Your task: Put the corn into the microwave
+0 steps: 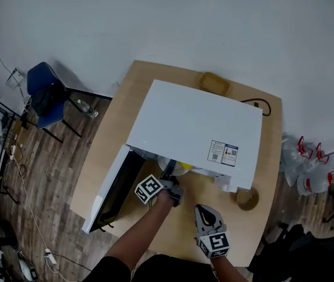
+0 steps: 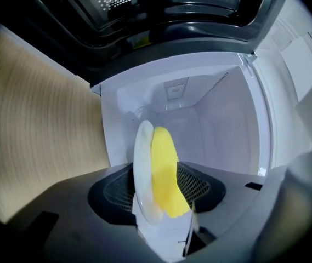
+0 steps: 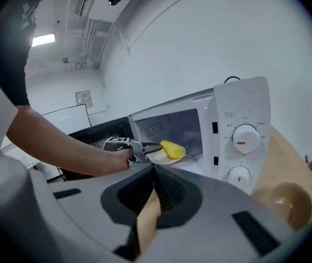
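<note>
The corn [image 2: 164, 171] lies on a white plate [image 2: 142, 169]. The left gripper [image 1: 172, 191] is clamped on the plate's rim and holds it at the mouth of the open microwave [image 1: 193, 122]. The cob's long axis runs roughly in line with the jaws, pointing into the cavity straight ahead. The right gripper [image 1: 208, 215], jaws together and empty, hangs over the table [image 1: 260, 157], farther from the opening.

Black short sleeve [image 3: 7, 48]; grey left gripper [image 1: 172, 179] and right gripper [image 1: 206, 211], each with a black-and-white marker cube [image 1: 149, 188].
</note>
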`<state>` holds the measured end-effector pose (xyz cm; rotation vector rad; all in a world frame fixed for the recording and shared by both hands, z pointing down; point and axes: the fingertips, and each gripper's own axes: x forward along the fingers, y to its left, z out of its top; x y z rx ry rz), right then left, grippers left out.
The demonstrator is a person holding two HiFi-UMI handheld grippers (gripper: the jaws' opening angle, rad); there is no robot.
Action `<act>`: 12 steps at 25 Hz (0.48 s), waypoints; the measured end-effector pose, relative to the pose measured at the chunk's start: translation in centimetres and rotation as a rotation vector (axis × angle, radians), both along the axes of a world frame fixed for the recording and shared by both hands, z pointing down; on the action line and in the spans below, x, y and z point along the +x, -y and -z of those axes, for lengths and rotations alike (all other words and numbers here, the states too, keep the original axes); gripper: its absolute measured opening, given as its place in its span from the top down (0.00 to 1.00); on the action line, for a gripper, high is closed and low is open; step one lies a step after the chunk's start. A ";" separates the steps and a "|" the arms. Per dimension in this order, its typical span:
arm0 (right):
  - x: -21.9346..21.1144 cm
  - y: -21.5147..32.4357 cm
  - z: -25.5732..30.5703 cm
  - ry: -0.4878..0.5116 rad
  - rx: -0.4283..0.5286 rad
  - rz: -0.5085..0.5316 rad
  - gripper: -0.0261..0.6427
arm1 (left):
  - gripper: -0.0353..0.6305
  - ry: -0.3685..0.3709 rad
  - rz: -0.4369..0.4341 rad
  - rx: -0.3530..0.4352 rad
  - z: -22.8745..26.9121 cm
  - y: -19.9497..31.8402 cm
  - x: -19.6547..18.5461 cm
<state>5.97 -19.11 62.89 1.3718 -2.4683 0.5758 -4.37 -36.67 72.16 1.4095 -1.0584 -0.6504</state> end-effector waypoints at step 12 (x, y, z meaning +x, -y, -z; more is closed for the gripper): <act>-0.2 0.3 0.5 0.017 0.001 -0.011 0.87 | 0.58 -0.037 -0.009 -0.022 0.0 -1.3 -0.5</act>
